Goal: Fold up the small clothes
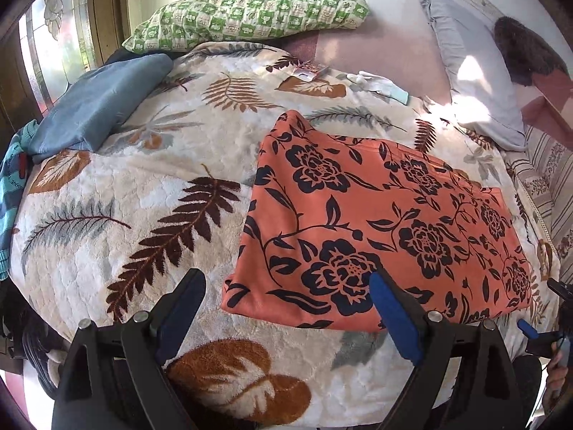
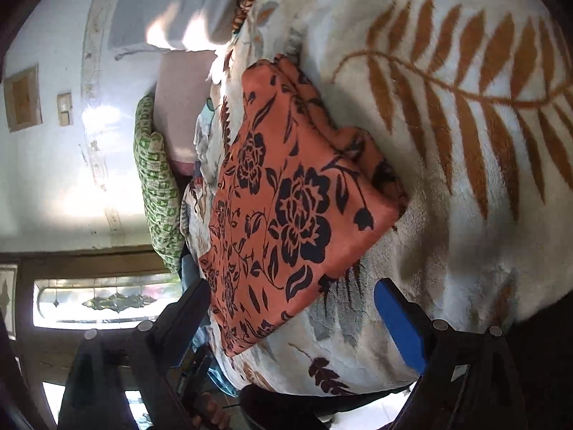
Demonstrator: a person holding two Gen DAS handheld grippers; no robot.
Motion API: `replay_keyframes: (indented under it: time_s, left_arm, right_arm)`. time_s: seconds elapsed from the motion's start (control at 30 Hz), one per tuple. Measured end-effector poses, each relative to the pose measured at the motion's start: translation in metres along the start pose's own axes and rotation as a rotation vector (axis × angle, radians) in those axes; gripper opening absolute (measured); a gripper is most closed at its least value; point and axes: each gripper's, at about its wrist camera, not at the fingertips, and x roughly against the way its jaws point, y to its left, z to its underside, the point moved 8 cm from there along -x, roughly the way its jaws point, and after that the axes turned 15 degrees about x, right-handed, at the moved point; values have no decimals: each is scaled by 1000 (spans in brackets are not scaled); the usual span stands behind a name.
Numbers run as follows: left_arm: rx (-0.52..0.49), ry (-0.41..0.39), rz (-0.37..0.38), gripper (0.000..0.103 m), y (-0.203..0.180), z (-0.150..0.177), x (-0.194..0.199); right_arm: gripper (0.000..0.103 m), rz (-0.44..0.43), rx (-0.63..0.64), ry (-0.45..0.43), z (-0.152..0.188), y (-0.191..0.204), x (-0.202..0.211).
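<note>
An orange garment with dark flower print [image 1: 379, 229] lies folded into a flat rectangle on the leaf-patterned blanket [image 1: 143, 193]. It also shows in the right wrist view [image 2: 286, 208], turned sideways. My left gripper [image 1: 286, 286] is open and empty, hovering just in front of the garment's near left corner. My right gripper [image 2: 293, 297] is open and empty, its jaws spread wide on either side of the garment's near corner, above it. The right gripper's tip also shows at the right edge of the left wrist view [image 1: 530, 329].
A folded blue cloth [image 1: 100, 107] and a striped teal garment [image 1: 10, 193] lie at the bed's left. A green checked pillow [image 1: 250, 14] and a grey pillow [image 1: 472, 71] sit at the back. A small white-and-teal cloth [image 1: 379, 84] lies behind the garment.
</note>
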Motion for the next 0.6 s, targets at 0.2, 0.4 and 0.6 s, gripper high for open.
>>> replay_keyframes:
  time_s: [0.2, 0.4, 0.6]
  left_arm:
    - [39, -7, -12, 93, 7, -4, 5]
    - [-14, -4, -13, 93, -20, -6, -4]
    - [-89, 38, -11, 93, -68, 4, -33]
  right_arm:
    - [94, -36, -78, -33, -19, -13, -17]
    - [94, -42, -21, -106, -39, -4, -8]
    - [94, -14, -6, -100, -40, -8, -13]
